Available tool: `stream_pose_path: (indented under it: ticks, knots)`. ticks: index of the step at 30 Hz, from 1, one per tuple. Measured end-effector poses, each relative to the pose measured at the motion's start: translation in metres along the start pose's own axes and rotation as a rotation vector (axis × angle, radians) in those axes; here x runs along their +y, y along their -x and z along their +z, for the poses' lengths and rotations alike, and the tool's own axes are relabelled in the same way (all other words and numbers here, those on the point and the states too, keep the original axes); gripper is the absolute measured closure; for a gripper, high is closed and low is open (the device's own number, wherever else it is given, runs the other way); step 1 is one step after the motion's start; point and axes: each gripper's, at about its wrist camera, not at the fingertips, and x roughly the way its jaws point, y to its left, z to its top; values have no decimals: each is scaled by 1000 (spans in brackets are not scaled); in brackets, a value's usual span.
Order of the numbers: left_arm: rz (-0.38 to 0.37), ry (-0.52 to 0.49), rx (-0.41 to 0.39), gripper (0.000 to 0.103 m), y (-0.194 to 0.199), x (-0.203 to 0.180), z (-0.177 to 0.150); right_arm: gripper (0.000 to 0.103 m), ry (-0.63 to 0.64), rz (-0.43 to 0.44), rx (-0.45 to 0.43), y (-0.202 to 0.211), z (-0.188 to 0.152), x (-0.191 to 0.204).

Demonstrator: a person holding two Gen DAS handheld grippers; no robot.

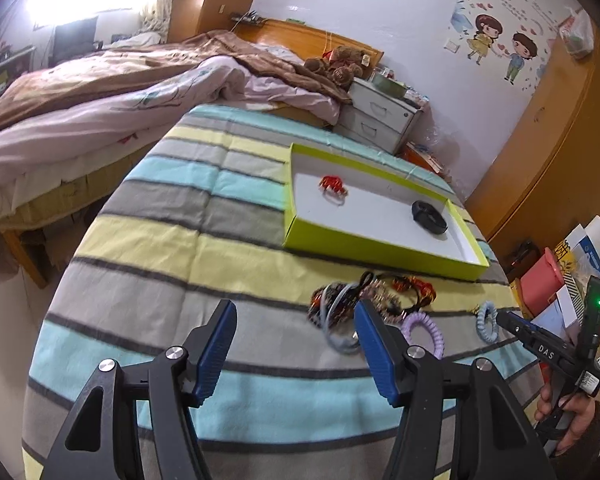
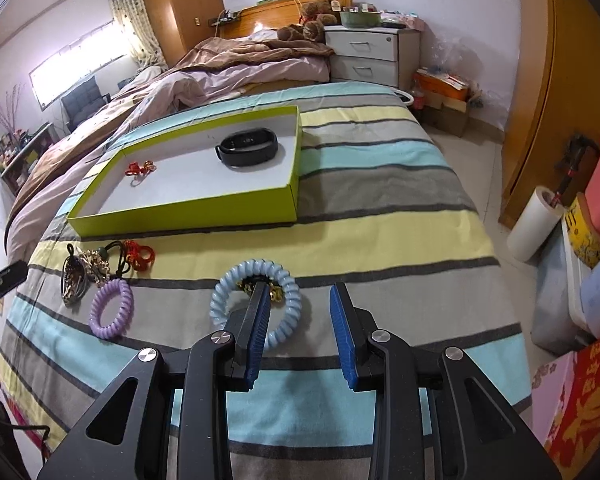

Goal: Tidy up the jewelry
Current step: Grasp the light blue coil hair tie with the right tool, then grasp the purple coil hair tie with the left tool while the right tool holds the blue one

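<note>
Left gripper (image 1: pixel 296 344), jaws spread and empty, poised low over striped cloth (image 1: pixel 180 216) just short of jewelry heap (image 1: pixel 364 300); purple coil (image 1: pixel 424 332) beside, green tray (image 1: pixel 380 248) beyond, already holding red charm (image 1: pixel 334 186) and black band (image 1: pixel 430 217).

Right gripper (image 2: pixel 300 308), jaws wide, left finger inside blue coil (image 2: pixel 256 304), rim between the pads. Picking step, apparently; next: close on rim, lift, carry to tray (image 2: pixel 188 216).
</note>
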Motion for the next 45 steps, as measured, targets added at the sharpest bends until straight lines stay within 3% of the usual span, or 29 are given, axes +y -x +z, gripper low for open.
stream_pose_path:
  ticks: [13,15,18,32,39,43,45]
  knots:
    - [-15,-19,49,41,-5,-7,-15,71,7,2,19,-7,-4,1]
    - [-13,-23,51,41,-5,-8,-16,85,15,7,21,-8,-4,3]
    - [-15,-42,51,41,-3,-14,-16,91,18,8,25,-9,-4,4]
    - [-91,-207,109,41,-24,-86,-22,93,-23,40,-46,12,-4,-5]
    - [-49,-248,120,41,-45,-108,-19,93,-30,48,-60,18,-3,-12]
    - [-40,-248,146,50,-58,-112,-20,93,-26,58,-69,23,-3,-13]
    - [0,-266,145,55,-62,-115,-22,93,-23,63,-71,24,-3,-13]
